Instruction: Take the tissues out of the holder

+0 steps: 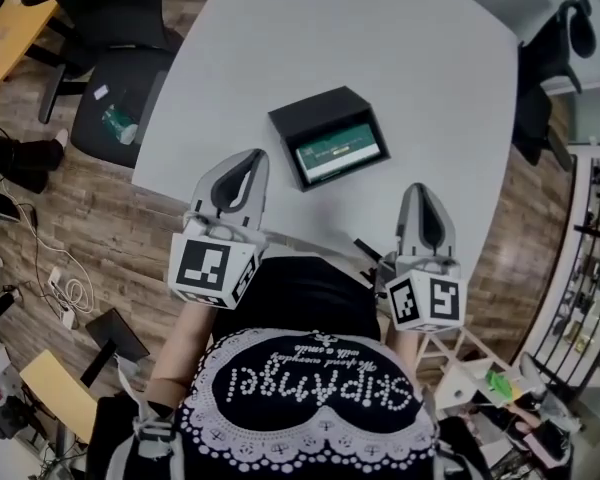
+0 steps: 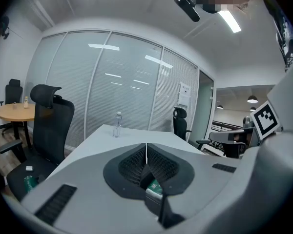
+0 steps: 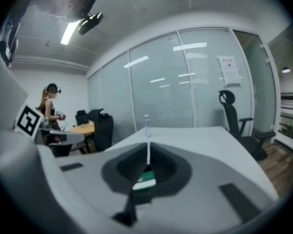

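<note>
The task is only beginning: the tissues [image 1: 337, 152] are lying, seemingly untouched, inside the black holder [image 1: 313, 114] on the table [image 1: 400, 48], while the left gripper [image 1: 253, 160] and right gripper [image 1: 421, 192] are hovering nearby, jaws pressed together, empty

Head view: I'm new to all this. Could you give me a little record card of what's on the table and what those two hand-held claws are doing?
Table: white
Holder: black box, open on top, standing on the table
Tissues: green pack lying inside the holder
Left gripper: jaws together, empty, just short of the holder
Right gripper: jaws together, empty, at the table's near edge
Bottle: clear, upright at the far end
Progress: tissues not yet taken out
</note>
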### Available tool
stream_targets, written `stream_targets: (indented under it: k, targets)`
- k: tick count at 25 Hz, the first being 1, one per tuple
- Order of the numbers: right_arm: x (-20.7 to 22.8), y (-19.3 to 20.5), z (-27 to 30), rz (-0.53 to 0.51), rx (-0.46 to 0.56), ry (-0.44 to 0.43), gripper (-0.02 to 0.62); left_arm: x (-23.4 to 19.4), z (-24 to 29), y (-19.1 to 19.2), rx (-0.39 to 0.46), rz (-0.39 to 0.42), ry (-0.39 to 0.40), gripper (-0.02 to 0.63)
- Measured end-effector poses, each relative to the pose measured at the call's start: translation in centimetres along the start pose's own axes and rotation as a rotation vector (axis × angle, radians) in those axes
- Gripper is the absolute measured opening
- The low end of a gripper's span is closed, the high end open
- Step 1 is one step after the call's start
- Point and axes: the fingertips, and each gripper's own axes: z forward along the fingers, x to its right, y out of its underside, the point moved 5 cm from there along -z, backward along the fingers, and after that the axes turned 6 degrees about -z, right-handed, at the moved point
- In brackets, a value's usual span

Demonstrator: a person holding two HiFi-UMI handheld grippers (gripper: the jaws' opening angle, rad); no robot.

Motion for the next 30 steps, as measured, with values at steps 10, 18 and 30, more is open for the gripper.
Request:
stream_targets:
  k: [10, 18, 30]
  targets:
    - [3.2, 1.1, 0.0, 0.041, -0.004, 0.005, 0.035, 2.6, 2.4, 0.1, -0.029, 0.026, 0.011, 0.031]
    - [5.5, 1.8, 0.1, 0.069, 0.000, 0.013, 0.035, 3.7, 4.3, -0.1, -0.036, 0.044, 0.008, 0.031]
    - [7.3, 2.3, -0.4, 0.090, -0.003, 0.034, 0.035, 5.5, 6.4, 0.7, -0.102, 0.088, 0.078, 0.082]
